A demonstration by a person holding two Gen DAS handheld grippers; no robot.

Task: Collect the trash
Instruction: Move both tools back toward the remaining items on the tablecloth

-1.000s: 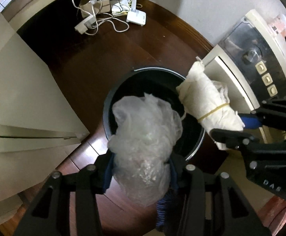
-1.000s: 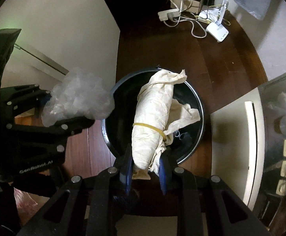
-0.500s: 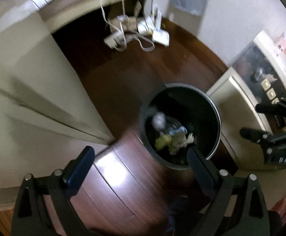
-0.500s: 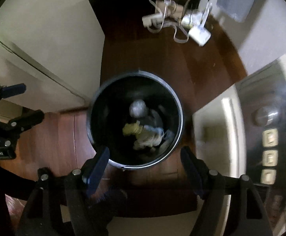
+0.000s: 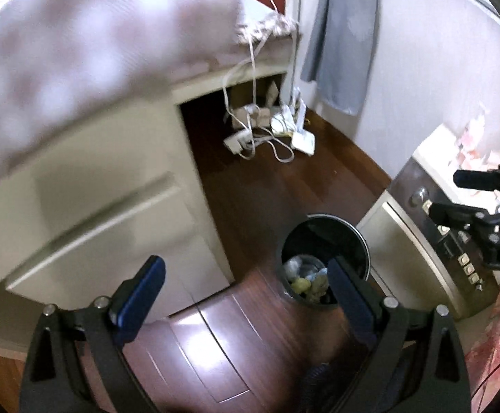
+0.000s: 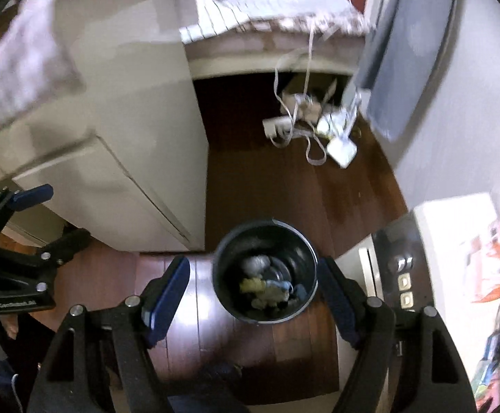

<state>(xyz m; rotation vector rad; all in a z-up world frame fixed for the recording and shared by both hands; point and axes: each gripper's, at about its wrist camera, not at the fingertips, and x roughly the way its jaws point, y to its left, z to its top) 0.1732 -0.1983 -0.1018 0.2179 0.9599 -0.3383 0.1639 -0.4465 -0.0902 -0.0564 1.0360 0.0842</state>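
**Q:** Tongs status?

**A:** Left tongs (image 5: 245,277): spread wide, nothing between the blue pads. Right tongs (image 6: 255,280): also spread, also empty. I have both pointed steeply down at the black trash bin (image 6: 296,313), which I take as my landmark.

**Q:** Where is the trash?

**A:** In the bin. I see a heap at the bottom (image 6: 265,287): something yellowish, a grey crumpled lump, a bluish scrap. Blur keeps me from naming the pieces. Both tongs are well above the rim; neither touches the bin.

**Q:** Step in hand?

**A:** My judgement: a drop is finished, and I'm between deposits, both tools free.

**Q:** Next move?

**A:** Find more trash. The dark wooden floor (image 6: 284,189) around the bin shows none. Beyond the bin lies a tangle of white cables and a power strip (image 6: 277,127), which I would not count as trash. Right of the bin stands a cabinet with buttons (image 6: 405,280); left, a pale cupboard (image 6: 119,158). I'd need to swing both cameras away from the bin to search.
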